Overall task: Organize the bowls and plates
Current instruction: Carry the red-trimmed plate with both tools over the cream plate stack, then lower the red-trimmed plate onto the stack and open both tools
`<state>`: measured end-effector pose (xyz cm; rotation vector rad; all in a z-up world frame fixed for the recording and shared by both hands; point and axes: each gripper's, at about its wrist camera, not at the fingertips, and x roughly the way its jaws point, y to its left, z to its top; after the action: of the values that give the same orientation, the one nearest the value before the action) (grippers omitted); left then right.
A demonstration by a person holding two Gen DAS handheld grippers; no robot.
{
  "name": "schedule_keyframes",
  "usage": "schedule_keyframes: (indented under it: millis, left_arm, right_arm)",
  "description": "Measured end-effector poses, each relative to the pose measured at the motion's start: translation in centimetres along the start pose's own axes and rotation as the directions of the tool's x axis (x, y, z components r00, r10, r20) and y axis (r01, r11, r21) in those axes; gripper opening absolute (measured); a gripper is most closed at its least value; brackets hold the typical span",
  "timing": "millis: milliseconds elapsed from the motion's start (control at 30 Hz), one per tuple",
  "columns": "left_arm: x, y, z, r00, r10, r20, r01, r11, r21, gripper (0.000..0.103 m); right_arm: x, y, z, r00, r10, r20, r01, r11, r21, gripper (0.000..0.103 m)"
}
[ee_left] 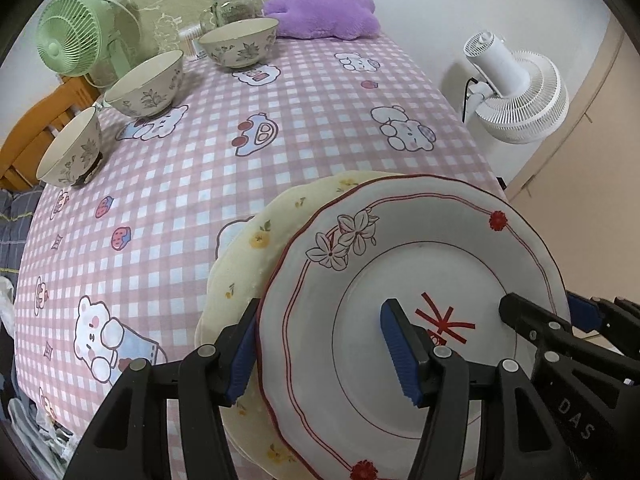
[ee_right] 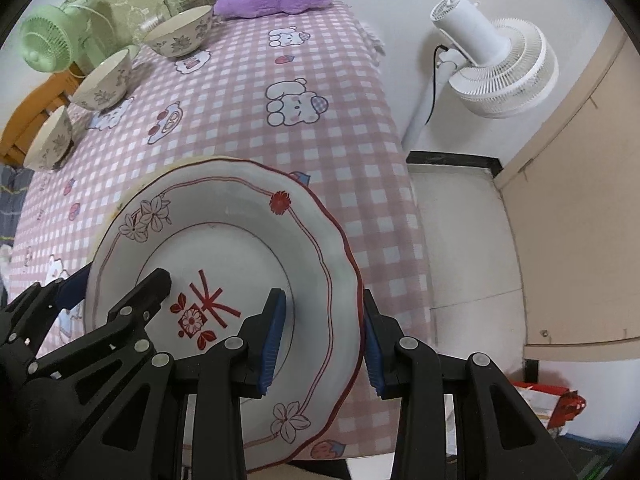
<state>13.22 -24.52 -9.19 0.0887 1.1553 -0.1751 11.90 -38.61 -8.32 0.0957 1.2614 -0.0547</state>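
White plate with scalloped dark-red rim, thin red ring, outlined grey flowers, small red blossoms and a red motif at its centre fills the lower right of the left wrist view and the lower centre of the right wrist view. It lies over a cream plate printed with small yellow fruit, on the pink checked tablecloth. Left gripper straddles the white plate's left rim, right gripper its right rim; whether the pads press cannot be told. Three floral bowls stand in a line at upper left, well apart from the plates.
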Motion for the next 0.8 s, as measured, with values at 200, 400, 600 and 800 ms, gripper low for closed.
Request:
schedule_keyframes:
  millis: [200,400,600,800]
  left_arm:
    - [-0.2,0.0,-0.2,1.000,0.005,0.009,-0.005,1.000,-0.005,0.060]
    - [-0.2,-0.3,-0.2,1.000,0.021,0.012,-0.021,1.000,-0.015,0.060]
    - [-0.9,0.0,-0.6,0.996,0.091,0.018,-0.090,0.996,-0.014,0.059]
    - [-0.6,0.3,-0.6,0.990,0.138,0.023,-0.137,0.990,-0.021,0.060]
  right_arm:
    - [-1.2,-1.3,-0.2,0.999,0.019,0.049,-0.021,0.999,0.035,0.040]
    - [-1.6,-0.6,0.1,0.998,0.012,0.066,-0.011,1.000,-0.014,0.023]
    - [-0.9,-0.1,0.1,0.999,0.036,0.037,-0.035,0.999,-0.032,0.023]
    - [-0.1,0.9,0.5,0.998,0.055,0.022,-0.054,0.998,-0.042,0.024]
